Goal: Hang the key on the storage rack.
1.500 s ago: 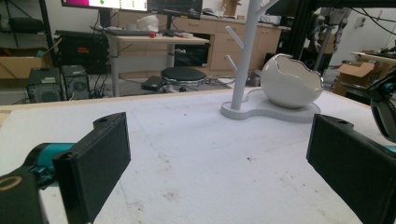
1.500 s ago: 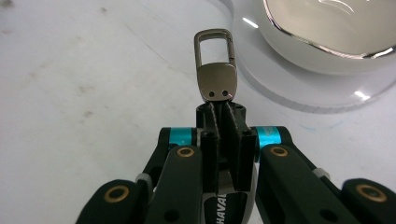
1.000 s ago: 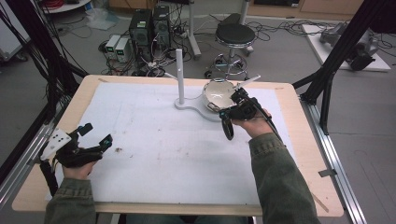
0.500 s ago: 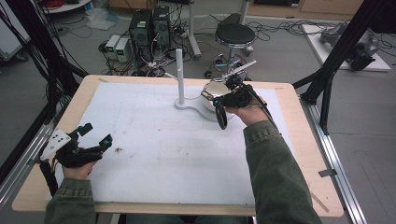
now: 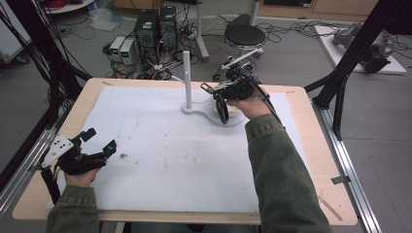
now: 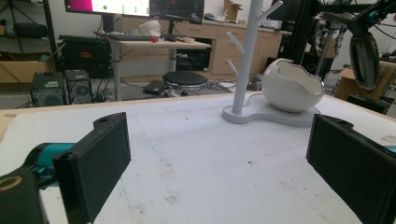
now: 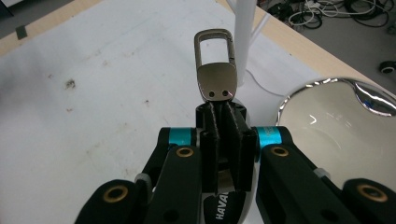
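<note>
the right claw (image 7: 224, 121) is clenched on a key fob (image 7: 215, 81) with a metal clasp, held up above the egg-shaped white bowl (image 6: 292, 86) beside the white peg stand (image 5: 187, 80) at the counter's (image 5: 301, 145) far side. the left claw (image 6: 219, 158) rests released near the counter's left edge.

A silver metal key fob (image 7: 215, 80), white egg-shaped bowl (image 6: 290, 87), white peg stand (image 6: 247, 51).

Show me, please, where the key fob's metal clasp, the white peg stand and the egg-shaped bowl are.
key fob's metal clasp (image 7: 214, 60): right gripper view, on the plate below its loop.
white peg stand (image 6: 246, 56): left gripper view, on the upright post.
egg-shaped bowl (image 6: 287, 91): left gripper view, on its outer wall.
</note>
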